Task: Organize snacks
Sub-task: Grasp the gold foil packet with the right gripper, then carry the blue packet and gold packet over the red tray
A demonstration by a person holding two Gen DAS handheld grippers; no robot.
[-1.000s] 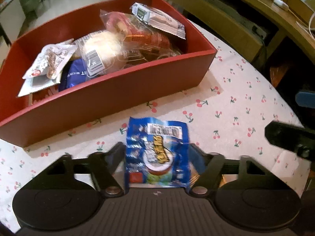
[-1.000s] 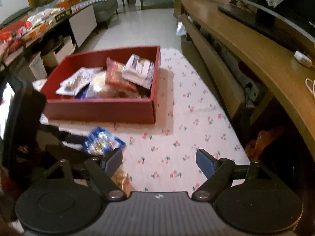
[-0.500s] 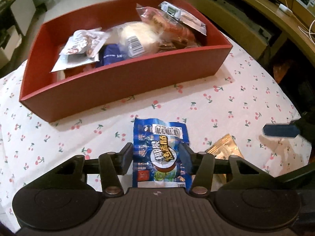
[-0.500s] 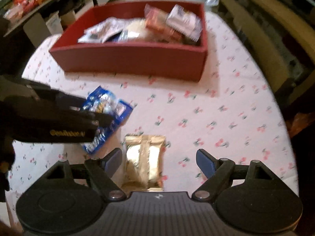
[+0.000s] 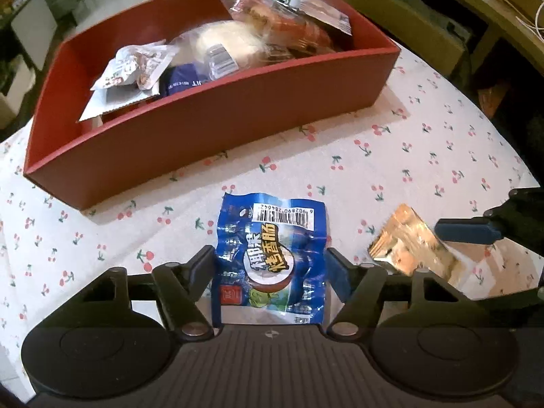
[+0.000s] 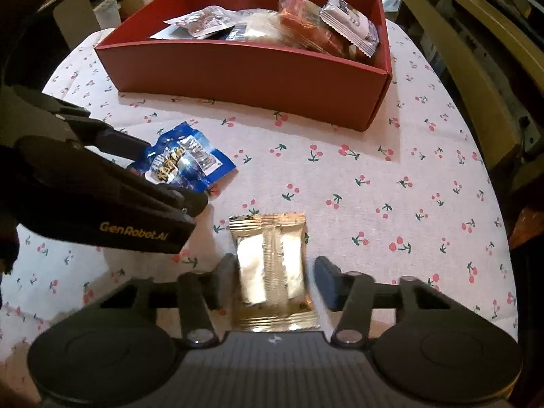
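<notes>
A blue snack packet (image 5: 268,248) lies flat on the cherry-print cloth in front of the red box (image 5: 204,129). My left gripper (image 5: 268,258) straddles it, one finger at each side edge; its jaws are opening and do not squeeze it. To the right lies a gold foil packet (image 6: 272,261). My right gripper (image 6: 275,267) is down over it and its jaws are closing, the left finger at the packet's edge, the right one a little short of it. In the right wrist view the left gripper (image 6: 176,173) shows over the blue packet (image 6: 190,163). The gold packet (image 5: 408,248) also shows in the left wrist view.
The red box (image 6: 238,68) holds several wrapped snacks piled toward its right end. The round table's cloth (image 6: 391,176) curves off at the right, where a wooden bench (image 6: 476,68) stands close. Shelves with goods stand at far left.
My right gripper has come down over the gold packet and its jaws have narrowed around it. My left gripper's jaws pinched in on the blue packet, then widened; the packet has come down onto the cloth.
</notes>
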